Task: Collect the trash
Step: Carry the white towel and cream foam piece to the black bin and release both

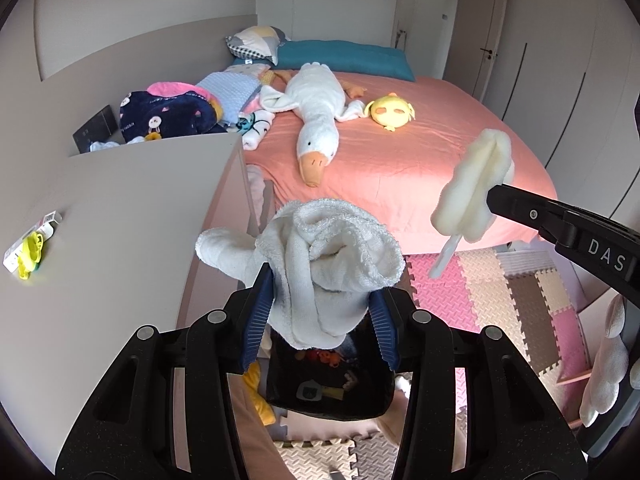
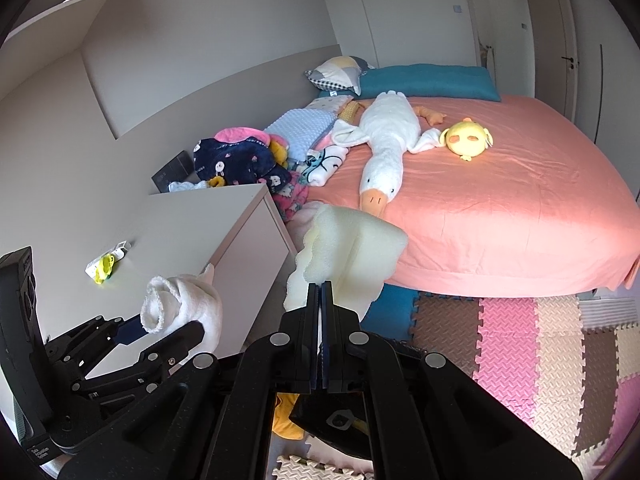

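Observation:
My left gripper [image 1: 320, 312] is shut on a crumpled white cloth [image 1: 324, 248], which bulges up between the blue pads [image 1: 256, 320]. Under it stands a black bin [image 1: 328, 388] holding colourful scraps. At the right, my right gripper [image 1: 494, 196] holds a pale yellow foam piece [image 1: 476, 184] in the air over the bed's edge. In the right wrist view, the right gripper [image 2: 320, 288] has its jaws pressed together on that foam piece [image 2: 348, 248]. The left gripper [image 2: 164, 326] with the white cloth [image 2: 180, 300] is at the lower left, and the black bin [image 2: 340, 412] shows below.
A beige cabinet [image 1: 120, 220] stands at the left, with a yellow item [image 1: 30, 252] on top. The pink bed [image 1: 400, 160] carries a goose plush [image 1: 316, 120], a yellow chick plush [image 1: 390, 111] and piled clothes [image 1: 168, 112]. Foam puzzle mats [image 1: 500, 300] cover the floor.

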Demonstrator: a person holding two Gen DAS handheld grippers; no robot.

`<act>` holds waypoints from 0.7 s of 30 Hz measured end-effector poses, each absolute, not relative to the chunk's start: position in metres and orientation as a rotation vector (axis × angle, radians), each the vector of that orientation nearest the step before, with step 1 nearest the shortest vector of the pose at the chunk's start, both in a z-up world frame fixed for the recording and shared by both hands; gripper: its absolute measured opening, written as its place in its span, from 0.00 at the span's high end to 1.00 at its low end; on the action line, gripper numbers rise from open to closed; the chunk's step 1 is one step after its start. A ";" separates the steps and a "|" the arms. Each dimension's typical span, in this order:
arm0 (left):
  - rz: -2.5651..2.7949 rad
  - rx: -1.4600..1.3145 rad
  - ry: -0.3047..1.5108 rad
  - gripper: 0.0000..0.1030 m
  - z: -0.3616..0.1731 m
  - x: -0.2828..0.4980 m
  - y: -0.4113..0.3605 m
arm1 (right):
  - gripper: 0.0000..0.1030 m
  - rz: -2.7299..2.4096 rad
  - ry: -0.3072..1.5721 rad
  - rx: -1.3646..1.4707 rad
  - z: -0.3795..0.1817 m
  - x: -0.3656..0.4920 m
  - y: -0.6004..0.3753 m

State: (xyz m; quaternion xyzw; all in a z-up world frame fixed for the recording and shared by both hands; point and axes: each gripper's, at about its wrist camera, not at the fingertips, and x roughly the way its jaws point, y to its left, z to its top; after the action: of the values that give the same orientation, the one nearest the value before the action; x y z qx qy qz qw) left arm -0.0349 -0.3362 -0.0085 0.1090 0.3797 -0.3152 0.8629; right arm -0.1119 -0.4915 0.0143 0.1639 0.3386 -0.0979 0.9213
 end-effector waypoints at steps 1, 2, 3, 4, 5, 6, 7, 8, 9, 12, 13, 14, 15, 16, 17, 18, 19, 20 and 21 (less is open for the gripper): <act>-0.662 0.230 0.800 0.56 -0.010 -0.034 -0.337 | 0.98 -0.202 0.700 0.337 0.013 -0.111 -0.492; -0.662 0.231 0.803 0.56 -0.011 -0.034 -0.337 | 0.98 -0.202 0.704 0.338 0.011 -0.109 -0.492; -0.662 0.234 0.806 0.56 -0.012 -0.033 -0.338 | 0.98 -0.203 0.708 0.340 0.009 -0.108 -0.492; -0.662 0.237 0.809 0.56 -0.013 -0.033 -0.338 | 0.98 -0.203 0.712 0.340 0.008 -0.107 -0.492; -0.662 0.239 0.812 0.56 -0.014 -0.032 -0.339 | 0.98 -0.204 0.714 0.341 0.007 -0.107 -0.492; -0.662 0.240 0.814 0.56 -0.015 -0.032 -0.339 | 0.98 -0.204 0.716 0.342 0.007 -0.106 -0.493; -0.661 0.242 0.815 0.56 -0.016 -0.032 -0.339 | 0.98 -0.204 0.717 0.343 0.006 -0.105 -0.493; -0.661 0.242 0.817 0.56 -0.016 -0.031 -0.339 | 0.98 -0.205 0.718 0.343 0.006 -0.105 -0.493; -0.661 0.243 0.818 0.56 -0.016 -0.031 -0.340 | 0.98 -0.205 0.719 0.342 0.006 -0.105 -0.493; -0.659 0.243 0.821 0.55 -0.017 -0.029 -0.339 | 0.98 -0.210 0.726 0.340 0.006 -0.104 -0.494; -0.660 0.241 0.826 0.52 -0.018 -0.028 -0.339 | 0.98 -0.216 0.732 0.339 0.005 -0.102 -0.494; -0.664 0.237 0.831 0.47 -0.019 -0.028 -0.338 | 0.98 -0.230 0.738 0.334 0.005 -0.101 -0.495; -0.675 0.226 0.840 0.34 -0.020 -0.026 -0.337 | 0.94 -0.248 0.745 0.323 0.005 -0.100 -0.495; -0.676 0.216 0.844 0.25 -0.019 -0.025 -0.335 | 0.84 -0.271 0.748 0.310 0.005 -0.099 -0.495; -0.667 0.209 0.837 0.10 -0.018 -0.025 -0.332 | 0.65 -0.287 0.741 0.299 0.006 -0.099 -0.495; -0.651 0.208 0.821 0.06 -0.016 -0.025 -0.330 | 0.52 -0.307 0.727 0.292 0.008 -0.101 -0.495; -0.632 0.210 0.798 0.06 -0.014 -0.025 -0.327 | 0.37 -0.332 0.706 0.281 0.010 -0.103 -0.495; -0.613 0.216 0.785 0.06 -0.013 -0.024 -0.325 | 0.33 -0.354 0.685 0.269 0.013 -0.105 -0.494; -0.596 0.224 0.780 0.06 -0.012 -0.023 -0.323 | 0.32 -0.367 0.673 0.261 0.015 -0.107 -0.494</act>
State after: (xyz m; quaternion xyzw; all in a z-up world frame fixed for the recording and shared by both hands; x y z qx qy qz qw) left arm -0.0232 -0.3234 -0.0121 0.1072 0.3736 -0.2856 0.8760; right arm -0.1065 -0.4944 0.0148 0.1270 0.3273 -0.1787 0.9191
